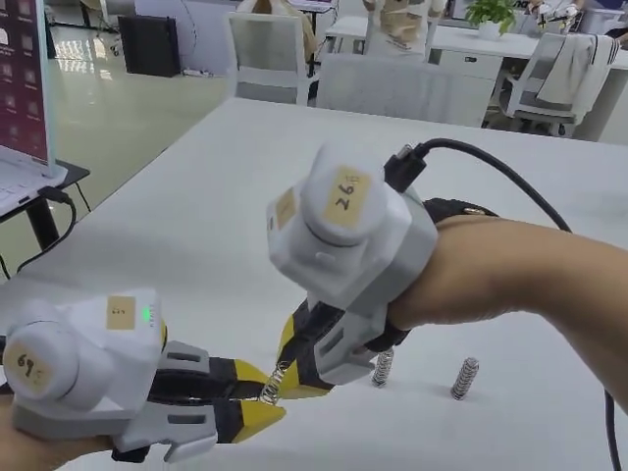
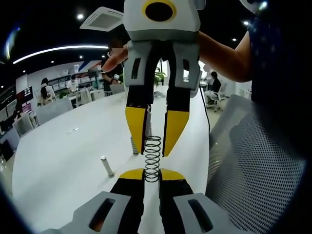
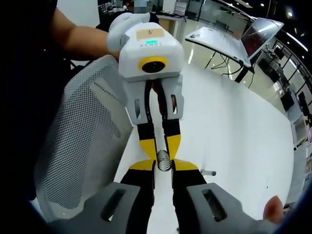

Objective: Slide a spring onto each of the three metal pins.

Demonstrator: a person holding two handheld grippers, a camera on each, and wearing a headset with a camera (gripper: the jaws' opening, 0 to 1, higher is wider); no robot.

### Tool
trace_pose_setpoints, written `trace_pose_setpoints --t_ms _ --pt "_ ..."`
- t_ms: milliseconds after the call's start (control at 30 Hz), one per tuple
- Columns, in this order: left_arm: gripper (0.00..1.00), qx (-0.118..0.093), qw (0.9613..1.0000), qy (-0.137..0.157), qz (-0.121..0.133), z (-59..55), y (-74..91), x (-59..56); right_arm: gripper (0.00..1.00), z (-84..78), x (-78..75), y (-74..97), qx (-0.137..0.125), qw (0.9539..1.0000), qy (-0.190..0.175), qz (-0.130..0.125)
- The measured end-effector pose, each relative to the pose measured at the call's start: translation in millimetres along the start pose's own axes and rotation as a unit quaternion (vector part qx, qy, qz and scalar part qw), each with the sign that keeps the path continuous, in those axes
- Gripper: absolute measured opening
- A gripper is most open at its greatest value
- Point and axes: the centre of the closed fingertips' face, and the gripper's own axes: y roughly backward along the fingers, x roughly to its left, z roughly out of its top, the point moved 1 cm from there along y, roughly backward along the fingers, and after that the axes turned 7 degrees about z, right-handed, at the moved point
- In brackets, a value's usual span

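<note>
white table (image 1: 196, 226), bare pin (image 2: 106, 165) and mesh chair (image 2: 253, 161) near the gripped spring (image 2: 152, 158)

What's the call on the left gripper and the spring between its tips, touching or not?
Touching. The left gripper view shows the lower end of the spring pinched between the yellow tips of the left gripper, with no gap on either side.

Bright metal wire spring (image 2: 152, 158), smooth matt white table (image 1: 196, 226), grey mesh-cloth chair back (image 2: 253, 161), grey metal pin (image 2: 107, 166).
</note>
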Motion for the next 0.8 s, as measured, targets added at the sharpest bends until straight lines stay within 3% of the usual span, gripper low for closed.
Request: trace_pose_setpoints --t_ms 567,800 --pt "0.02 -0.025 0.9997 -0.001 0.002 12.6 1.5 1.0 0.09 1.5 -2.1 -3.8 -0.006 0.9999 -0.011 0.005" --pt "0.02 -0.026 0.9996 -0.002 -0.002 12.9 0.8 -1.1 0.09 0.7 -0.8 -4.1 -0.006 0.9998 -0.015 0.009"
